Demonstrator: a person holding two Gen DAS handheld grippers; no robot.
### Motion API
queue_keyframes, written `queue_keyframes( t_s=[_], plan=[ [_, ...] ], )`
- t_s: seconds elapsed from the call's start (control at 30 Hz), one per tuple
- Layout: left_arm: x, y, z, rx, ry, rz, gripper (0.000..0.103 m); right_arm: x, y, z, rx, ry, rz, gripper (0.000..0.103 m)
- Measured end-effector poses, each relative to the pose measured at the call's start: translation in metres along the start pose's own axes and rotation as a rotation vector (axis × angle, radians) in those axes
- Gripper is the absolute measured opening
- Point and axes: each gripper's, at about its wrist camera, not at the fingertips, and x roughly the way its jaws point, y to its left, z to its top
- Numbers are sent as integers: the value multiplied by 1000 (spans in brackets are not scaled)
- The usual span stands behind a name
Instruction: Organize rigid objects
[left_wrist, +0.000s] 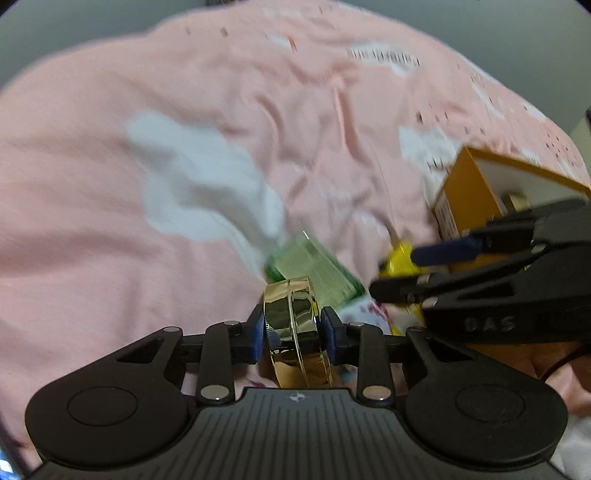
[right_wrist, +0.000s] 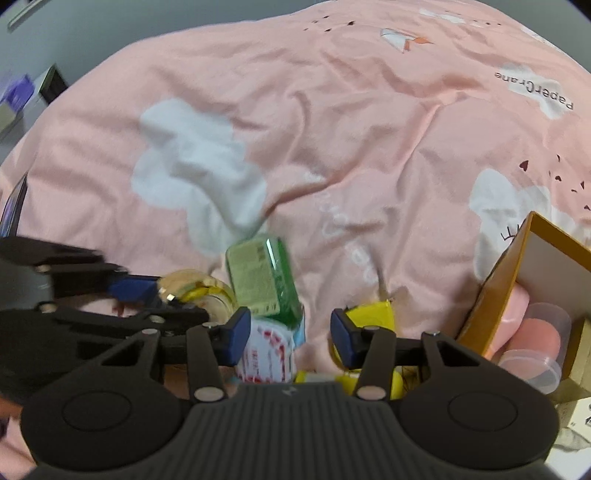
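My left gripper (left_wrist: 291, 328) is shut on a shiny gold round case (left_wrist: 293, 314), held on edge between the blue pads. It also shows in the right wrist view (right_wrist: 195, 291), at the left. My right gripper (right_wrist: 290, 332) is open and empty above a red-and-white round tin (right_wrist: 267, 350). A green box (right_wrist: 262, 275) lies just beyond it; it also shows in the left wrist view (left_wrist: 314, 267). Yellow items (right_wrist: 369, 314) lie by the right finger. An orange cardboard box (right_wrist: 495, 288) stands at the right, holding a pink plastic jar (right_wrist: 539, 336).
Everything lies on a pink bedsheet (right_wrist: 332, 129) with white cloud prints. In the left wrist view the right gripper (left_wrist: 424, 269) reaches in from the right in front of the orange box (left_wrist: 469, 192). Shelving shows at the far left (right_wrist: 22, 99).
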Motion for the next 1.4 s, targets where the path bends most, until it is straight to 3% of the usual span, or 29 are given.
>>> queue_keyframes(
  t_s=[0.17, 0.3, 0.4, 0.53, 0.8, 0.9, 1.13, 1.4],
  plan=[
    [-8, 8, 11, -30, -86, 36, 35, 13, 10, 3, -19, 22, -5, 47],
    [-3, 11, 9, -37, -84, 40, 35, 26, 27, 3, -103, 37, -29, 49],
    [1, 13, 7, -39, -79, 38, 35, 36, 36, 5, -161, 32, -68, 58],
    [3, 12, 5, -27, -77, 42, 35, 52, 42, 6, -188, 65, -67, 58],
    [5, 10, 0, -9, -86, 49, 35, 73, 46, 4, -231, 95, -92, 57],
    [5, 10, 0, -8, -90, 48, 35, 75, 47, 2, -237, 93, -113, 47],
    [-7, 11, -4, -22, -142, 25, 35, 67, 46, -1, -214, 65, -114, 46],
    [-34, 10, -1, -46, -223, -18, 31, 30, 42, -3, -181, -26, -103, 45]
  ],
)
